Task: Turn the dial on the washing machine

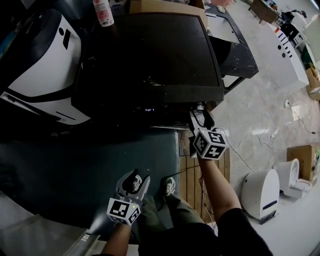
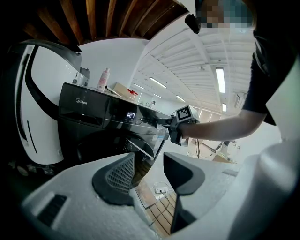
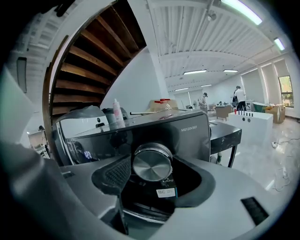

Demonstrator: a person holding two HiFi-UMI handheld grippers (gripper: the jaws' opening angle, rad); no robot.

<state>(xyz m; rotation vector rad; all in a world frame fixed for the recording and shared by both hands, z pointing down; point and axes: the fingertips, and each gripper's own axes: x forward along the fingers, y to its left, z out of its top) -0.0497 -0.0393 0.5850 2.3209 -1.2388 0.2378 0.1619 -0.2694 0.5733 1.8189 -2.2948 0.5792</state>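
The black washing machine (image 1: 150,55) stands in front of me, seen from above, with its display (image 2: 131,115) lit. Its round brushed-metal dial (image 3: 152,163) sits at the right end of the front panel. My right gripper (image 3: 152,177) is around it, a pad against each side, and has just tightened onto it. From above, that right gripper (image 1: 200,112) reaches the panel's right corner. My left gripper (image 1: 136,178) hangs low and apart from the machine. In its own view, the left gripper (image 2: 147,171) is open with nothing between the pads.
A white appliance (image 1: 40,60) stands against the machine's left side. A bottle (image 1: 103,12) and a cardboard box (image 1: 165,6) rest on the machine's far edge. A wooden pallet (image 1: 192,170) lies under my feet, with cables and white units (image 1: 260,192) at the right.
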